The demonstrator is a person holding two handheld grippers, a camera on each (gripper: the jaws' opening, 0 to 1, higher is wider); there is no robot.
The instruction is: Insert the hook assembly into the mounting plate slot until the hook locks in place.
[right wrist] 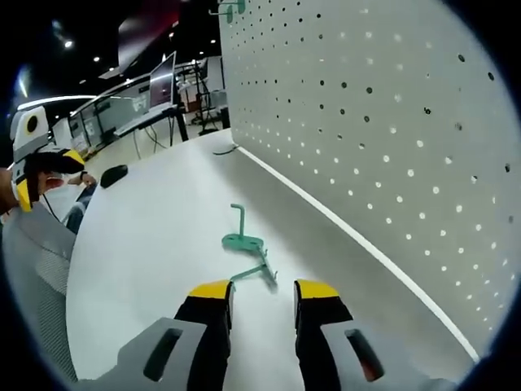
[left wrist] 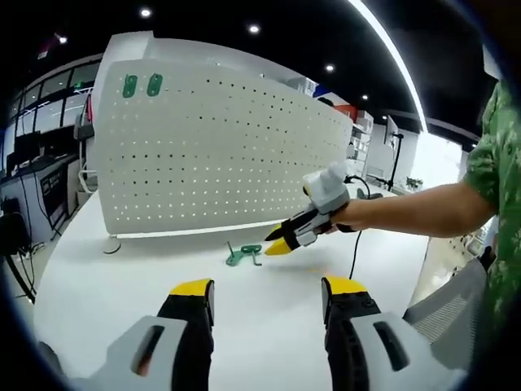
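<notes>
Just ahead of the right gripper (right wrist: 262, 295), whose spread fingers grip nothing, the green hook (right wrist: 247, 248) lies on the surface (right wrist: 146, 244), nearer it than the left gripper (left wrist: 267, 293), likewise spread.

The pegboard (right wrist: 391, 147) runs off the right gripper view's edge — its green plates (right wrist: 230, 8) are cropped.
</notes>
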